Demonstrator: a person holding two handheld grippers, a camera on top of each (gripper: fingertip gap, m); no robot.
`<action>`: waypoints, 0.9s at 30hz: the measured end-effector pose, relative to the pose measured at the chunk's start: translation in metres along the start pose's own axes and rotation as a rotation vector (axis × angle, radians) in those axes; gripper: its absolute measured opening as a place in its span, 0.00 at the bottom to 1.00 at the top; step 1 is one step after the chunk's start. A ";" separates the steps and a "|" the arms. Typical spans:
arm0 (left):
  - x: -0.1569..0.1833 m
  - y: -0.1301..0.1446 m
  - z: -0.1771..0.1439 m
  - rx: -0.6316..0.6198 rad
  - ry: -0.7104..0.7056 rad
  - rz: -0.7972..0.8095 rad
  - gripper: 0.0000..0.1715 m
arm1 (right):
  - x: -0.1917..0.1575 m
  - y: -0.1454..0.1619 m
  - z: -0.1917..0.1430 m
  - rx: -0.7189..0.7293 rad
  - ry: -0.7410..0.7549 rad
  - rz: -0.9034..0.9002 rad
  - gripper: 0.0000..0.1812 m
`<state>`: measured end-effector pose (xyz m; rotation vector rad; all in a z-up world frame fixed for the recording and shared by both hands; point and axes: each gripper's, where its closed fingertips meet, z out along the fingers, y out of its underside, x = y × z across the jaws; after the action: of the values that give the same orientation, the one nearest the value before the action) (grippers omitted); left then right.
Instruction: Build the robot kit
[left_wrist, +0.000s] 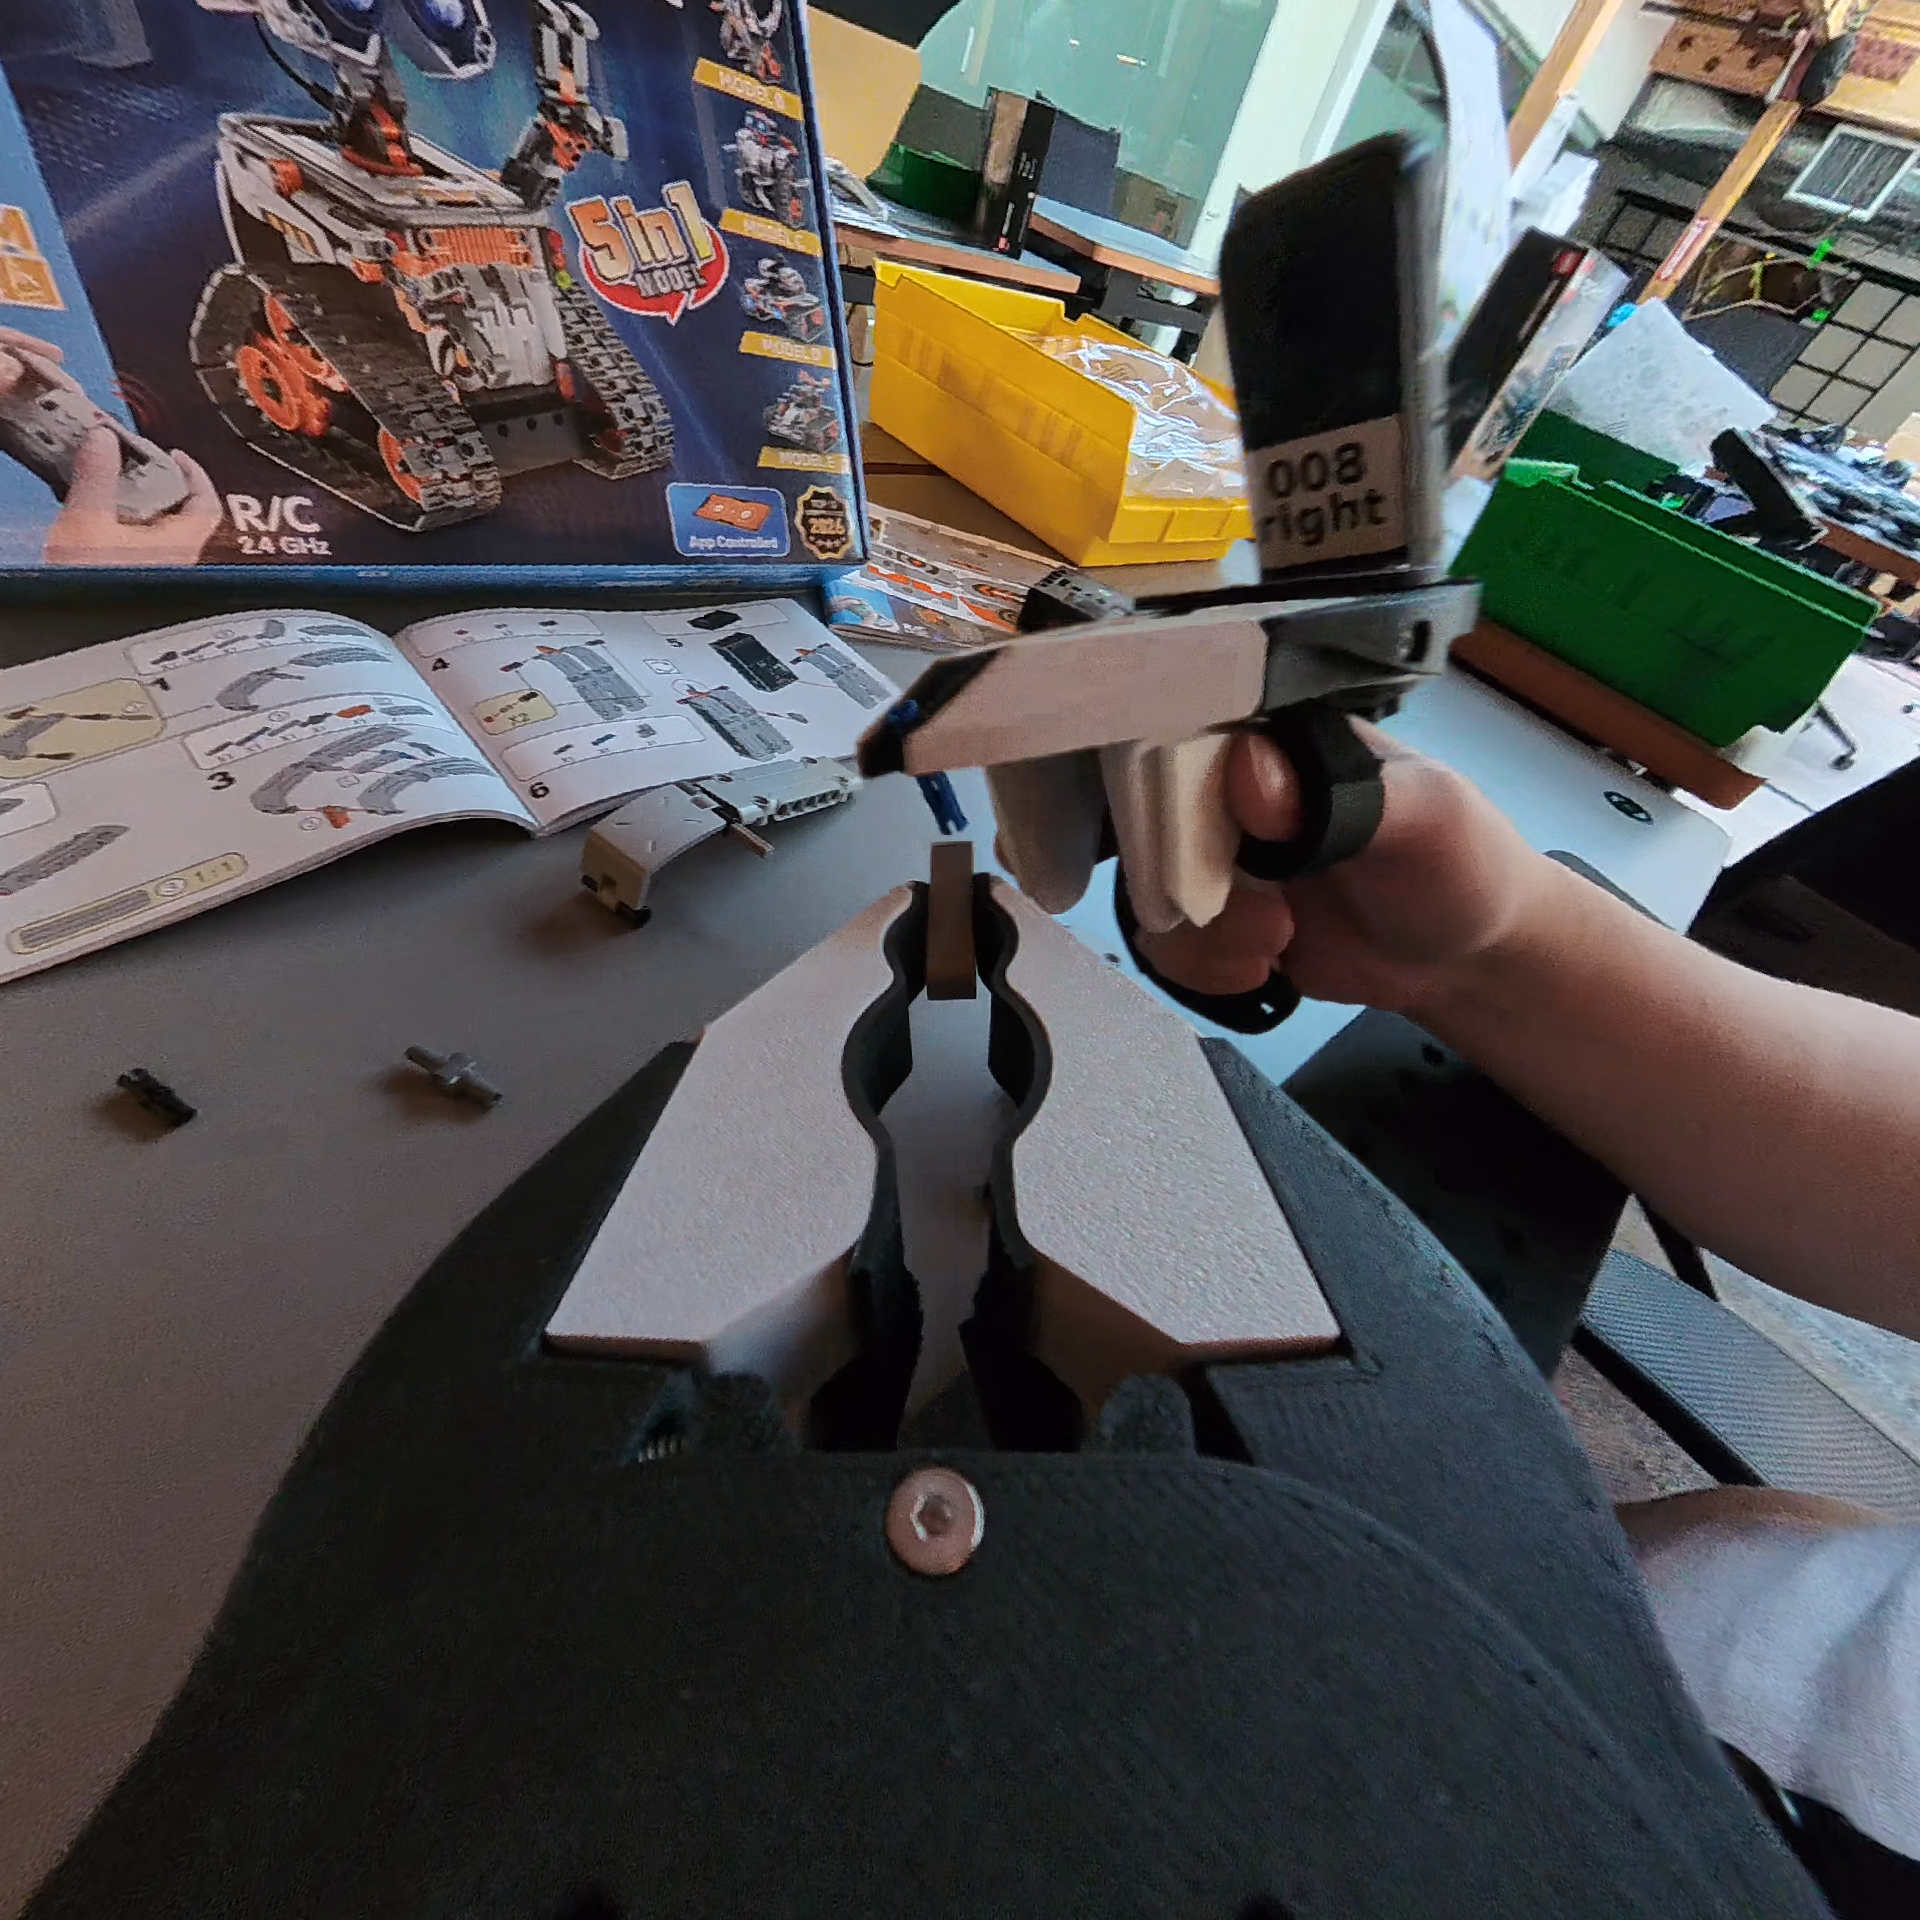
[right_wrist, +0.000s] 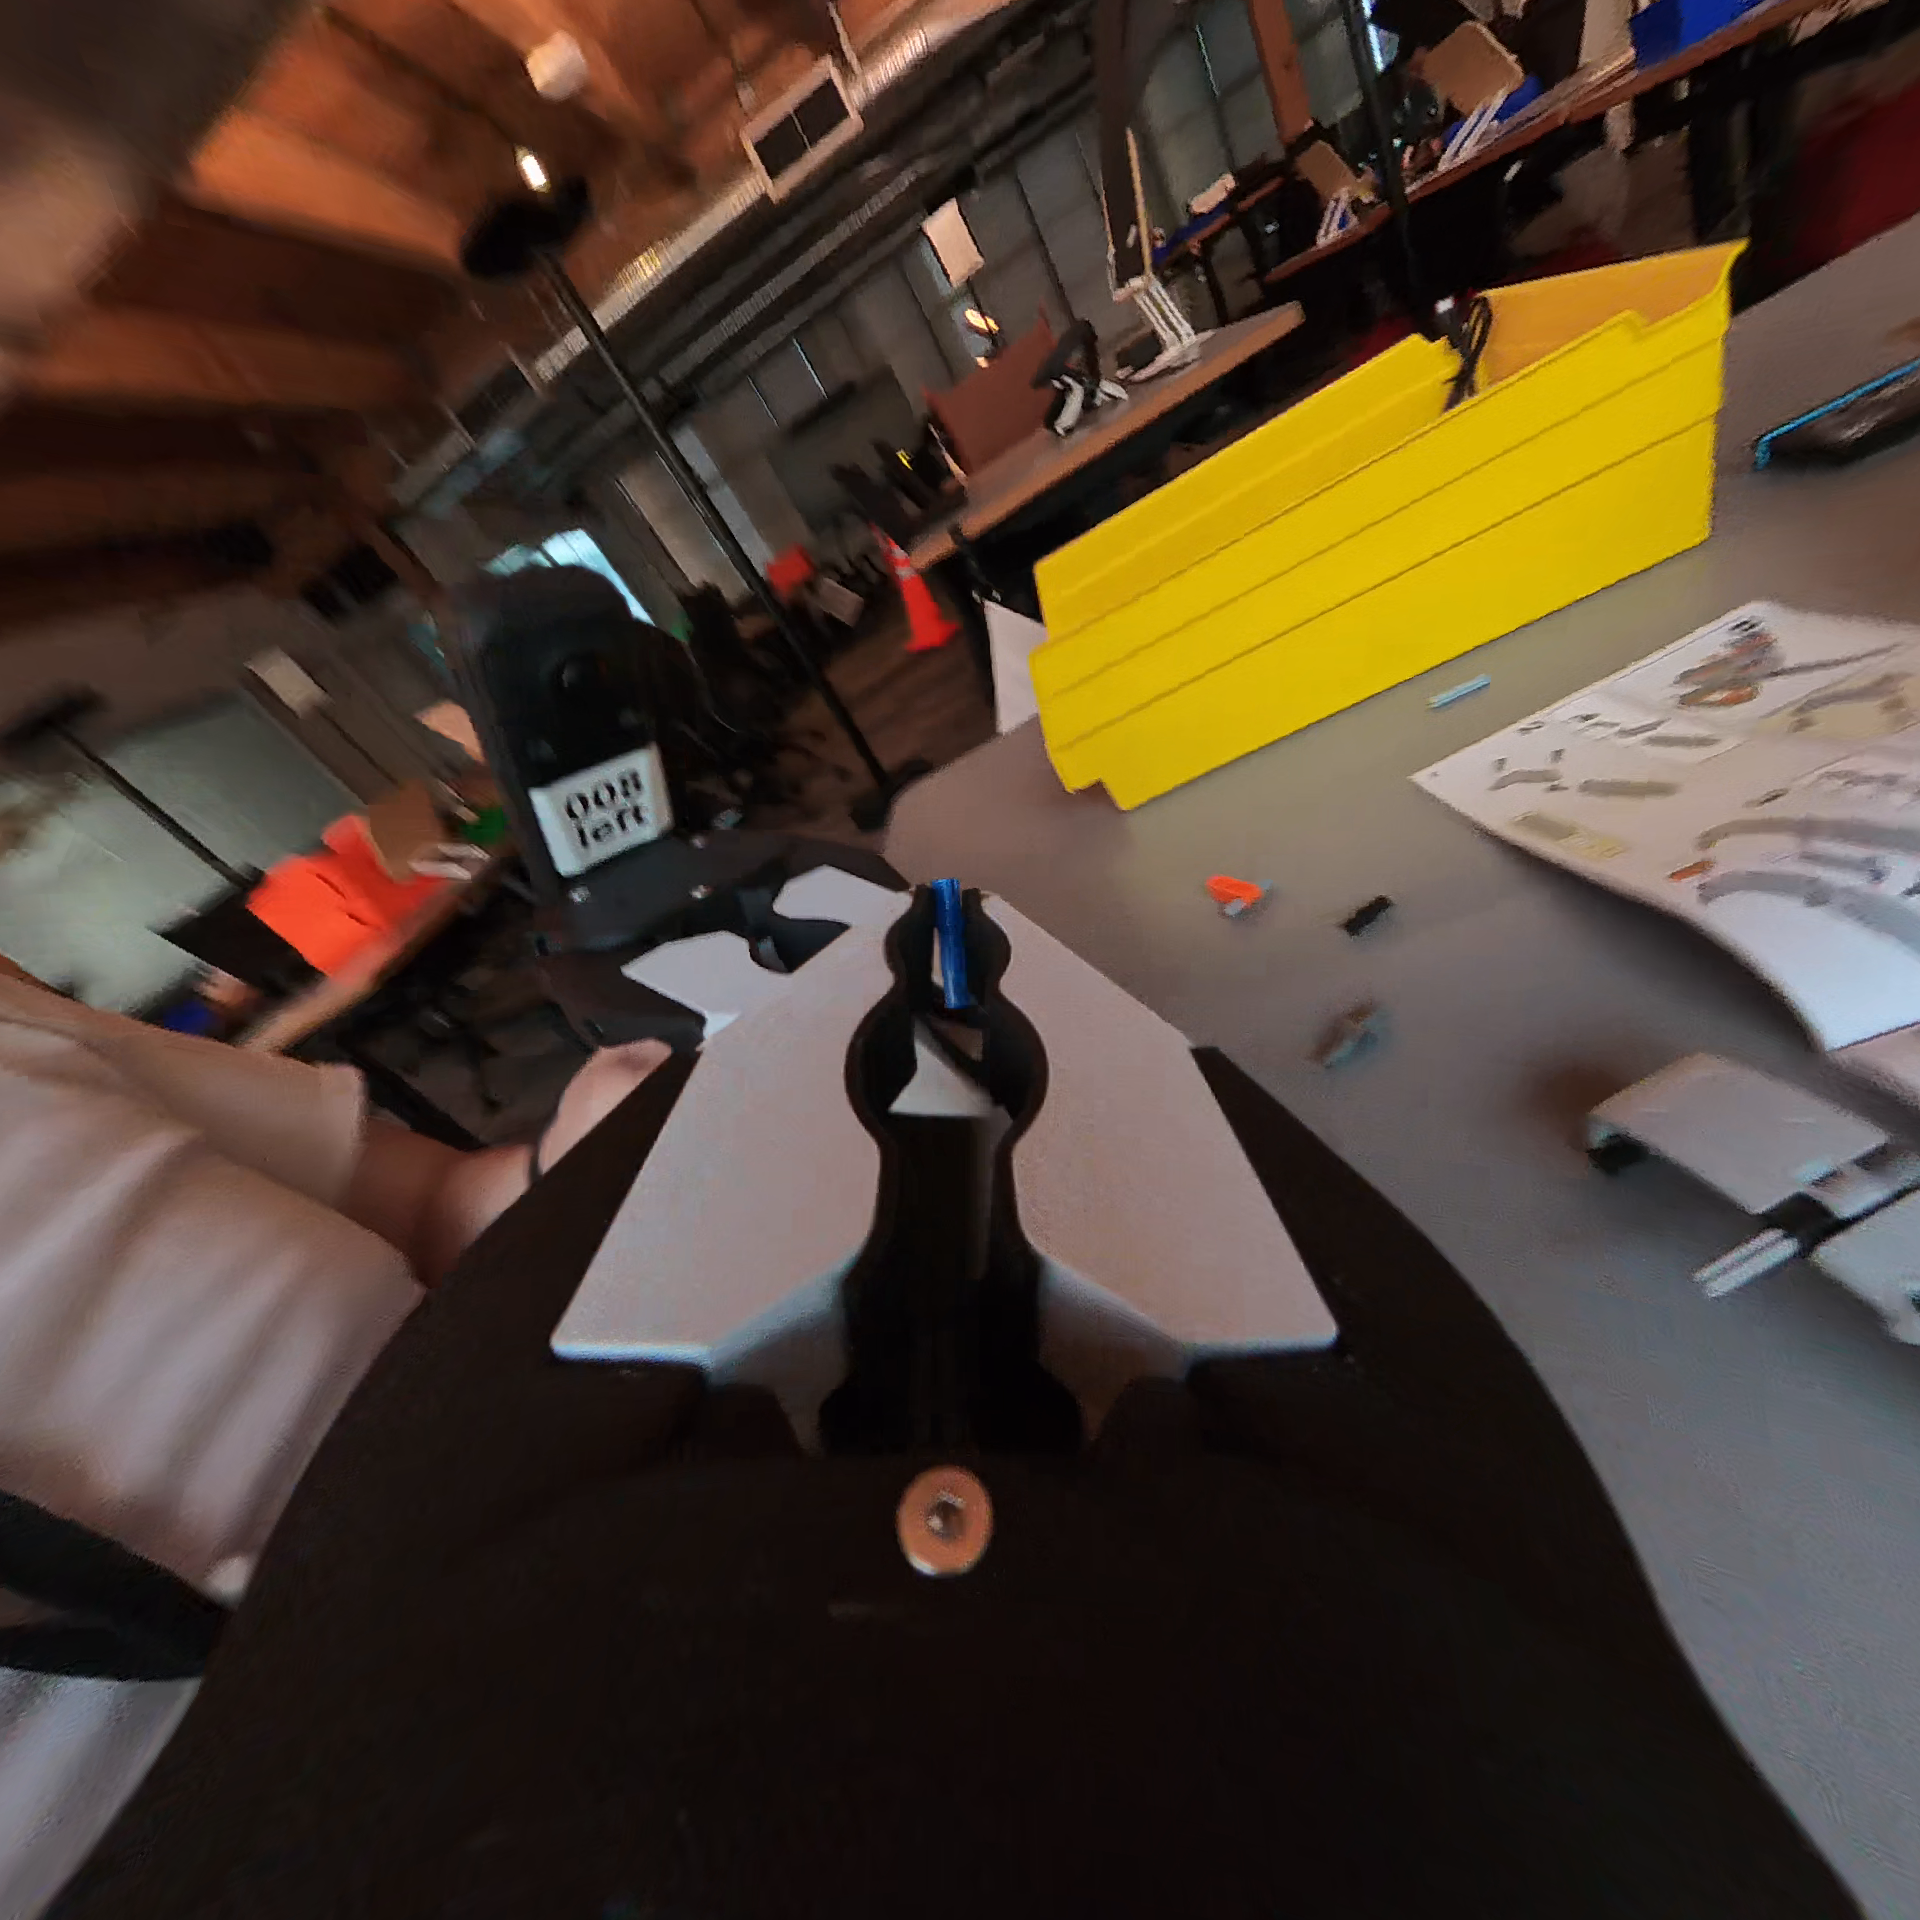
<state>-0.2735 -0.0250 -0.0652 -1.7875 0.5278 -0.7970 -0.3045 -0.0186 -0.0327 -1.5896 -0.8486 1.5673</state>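
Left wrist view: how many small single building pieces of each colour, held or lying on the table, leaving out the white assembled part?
Blue: 1, blue pin in the right gripper
Brown: 1, brown piece in the left gripper
Black: 1, black pin on the table
Grey: 1, grey connector on the table
Total: 4

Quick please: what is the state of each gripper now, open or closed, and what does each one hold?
Left gripper: closed on a small tan piece.
Right gripper: closed on a small blue pin.
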 end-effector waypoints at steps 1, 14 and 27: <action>0.005 -0.001 0.000 0.006 0.022 -0.012 0.03 | 0.000 -0.003 -0.002 0.026 -0.028 0.059 0.02; 0.020 -0.026 -0.008 0.165 0.206 -0.280 0.03 | -0.016 -0.015 -0.008 0.112 -0.208 0.216 0.01; 0.006 -0.033 -0.018 0.226 0.184 -0.290 0.03 | -0.012 -0.015 -0.011 0.102 -0.177 0.182 0.01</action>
<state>-0.2837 -0.0297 -0.0283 -1.6080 0.2854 -1.1823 -0.2936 -0.0219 -0.0142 -1.5063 -0.7202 1.8719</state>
